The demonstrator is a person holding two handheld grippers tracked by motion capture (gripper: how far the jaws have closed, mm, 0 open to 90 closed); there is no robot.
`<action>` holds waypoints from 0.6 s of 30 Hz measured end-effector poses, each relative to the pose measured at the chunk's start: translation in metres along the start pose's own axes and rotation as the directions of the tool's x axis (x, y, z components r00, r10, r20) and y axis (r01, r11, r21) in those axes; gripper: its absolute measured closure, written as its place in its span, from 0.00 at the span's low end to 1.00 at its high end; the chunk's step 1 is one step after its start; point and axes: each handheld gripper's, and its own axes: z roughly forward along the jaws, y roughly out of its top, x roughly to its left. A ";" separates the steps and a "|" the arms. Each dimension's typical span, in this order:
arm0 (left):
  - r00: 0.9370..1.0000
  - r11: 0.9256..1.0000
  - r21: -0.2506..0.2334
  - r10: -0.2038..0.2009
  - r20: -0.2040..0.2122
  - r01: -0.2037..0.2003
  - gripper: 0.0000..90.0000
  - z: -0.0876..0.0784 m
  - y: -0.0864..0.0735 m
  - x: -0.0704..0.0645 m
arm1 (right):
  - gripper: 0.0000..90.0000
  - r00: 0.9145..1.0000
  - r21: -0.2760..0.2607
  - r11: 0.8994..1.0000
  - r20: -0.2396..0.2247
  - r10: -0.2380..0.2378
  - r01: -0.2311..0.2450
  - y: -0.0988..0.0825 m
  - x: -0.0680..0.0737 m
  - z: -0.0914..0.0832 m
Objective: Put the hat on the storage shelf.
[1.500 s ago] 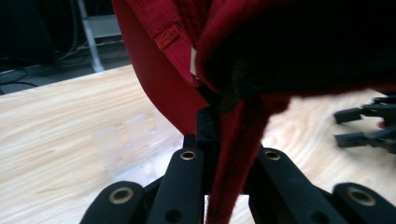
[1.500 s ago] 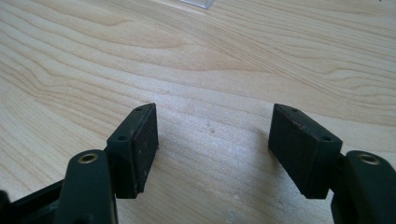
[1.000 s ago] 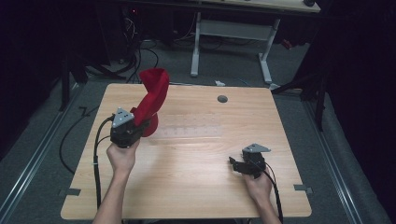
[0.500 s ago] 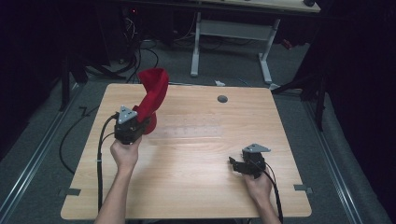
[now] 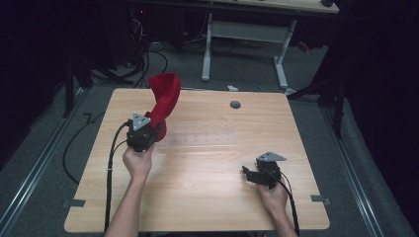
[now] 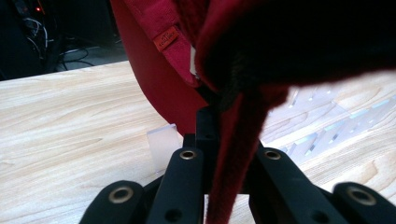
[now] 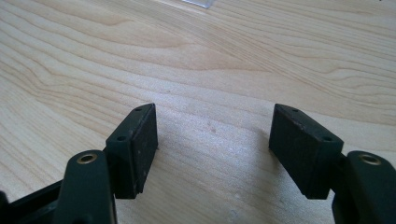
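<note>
- Left gripper (image 5: 148,129) fingers (image 6: 205,135) are clamped on the red cloth (image 5: 164,96), which rises above the wooden surface (image 5: 207,168).
- Right gripper (image 7: 212,140) fingers (image 7: 140,140) stand apart, holding nothing, low over bare wood.
- A clear plastic strip (image 5: 197,139) lies just beside the cloth.

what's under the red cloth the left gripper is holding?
The red cloth hangs from the shut left gripper, its lower end bunched on the wooden table. Beside it lies a clear plastic piece. Anything beneath the bunched part is covered.
</note>
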 end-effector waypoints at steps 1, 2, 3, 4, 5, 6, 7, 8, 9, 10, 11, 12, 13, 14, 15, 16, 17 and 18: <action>1.000 1.000 -0.004 -0.005 0.001 0.005 0.95 0.000 -0.001 0.001 | 0.36 1.000 0.000 1.000 0.000 0.000 0.000 0.000 0.000 0.000; 1.000 1.000 -0.002 -0.004 0.001 0.004 0.95 0.000 -0.002 0.001 | 0.36 1.000 0.000 1.000 0.000 0.000 0.000 0.000 0.000 0.000; 1.000 1.000 -0.003 -0.004 0.001 0.004 0.95 0.000 -0.003 0.002 | 0.36 1.000 0.000 1.000 0.000 0.000 0.000 0.000 0.000 0.000; 1.000 1.000 -0.001 0.000 0.001 0.000 0.95 0.001 -0.004 0.002 | 0.36 1.000 0.000 1.000 0.000 0.000 0.000 0.000 0.000 0.000; 1.000 1.000 -0.001 0.001 -0.001 -0.001 0.95 0.001 -0.005 0.002 | 0.36 1.000 0.000 1.000 0.000 0.000 0.000 0.000 0.000 0.000; 1.000 1.000 -0.003 0.002 0.001 -0.002 0.95 0.001 -0.006 0.002 | 0.36 1.000 0.000 1.000 0.000 0.000 0.000 0.000 0.000 0.000; 1.000 1.000 -0.005 -0.001 0.003 0.001 0.95 0.001 -0.007 0.003 | 0.36 1.000 0.000 1.000 0.000 0.000 0.000 0.000 0.000 0.000; 1.000 1.000 -0.010 -0.004 0.003 0.004 0.95 0.000 -0.008 0.004 | 0.36 1.000 0.000 1.000 0.000 0.000 0.000 0.000 0.000 0.000; 1.000 1.000 -0.008 -0.006 0.004 0.006 0.95 0.001 -0.009 0.004 | 0.36 1.000 0.000 1.000 0.000 0.000 0.000 0.000 0.000 0.000; 1.000 1.000 0.002 -0.002 0.002 0.002 0.95 0.001 -0.010 0.005 | 0.36 1.000 0.000 1.000 0.000 0.000 0.000 0.000 0.000 0.000; 1.000 1.000 0.009 0.006 0.001 -0.006 0.95 0.002 -0.011 0.005 | 0.36 1.000 0.000 1.000 0.000 0.000 0.000 0.000 0.000 0.000; 1.000 1.000 0.013 0.005 0.001 -0.005 0.94 0.002 -0.012 0.005 | 0.36 1.000 0.000 1.000 0.000 0.000 0.000 0.000 0.000 0.000; 1.000 1.000 0.015 0.007 0.000 -0.007 0.94 0.003 -0.014 0.006 | 0.36 1.000 0.000 1.000 0.000 0.000 0.000 0.000 0.000 0.000; 1.000 1.000 0.017 0.005 -0.001 -0.005 0.94 0.003 -0.015 0.006 | 0.36 1.000 0.000 1.000 0.000 0.000 0.000 0.000 0.000 0.000; 1.000 1.000 0.018 -0.004 -0.003 0.004 0.94 0.003 -0.016 0.007 | 0.36 1.000 0.000 1.000 0.000 0.000 0.000 0.000 0.000 0.000; 1.000 1.000 0.019 -0.009 -0.004 0.010 0.94 0.003 -0.017 0.009 | 0.36 1.000 0.000 1.000 0.000 0.000 0.000 0.000 0.000 0.000; 1.000 1.000 0.018 -0.024 -0.003 0.024 0.94 0.002 -0.017 0.011 | 0.36 1.000 -0.001 1.000 0.000 -0.002 0.002 0.000 0.000 0.000; 0.999 0.999 0.022 -0.034 -0.002 0.034 0.93 0.001 -0.017 0.012 | 0.36 1.000 -0.001 1.000 0.000 -0.001 0.001 0.000 0.000 0.000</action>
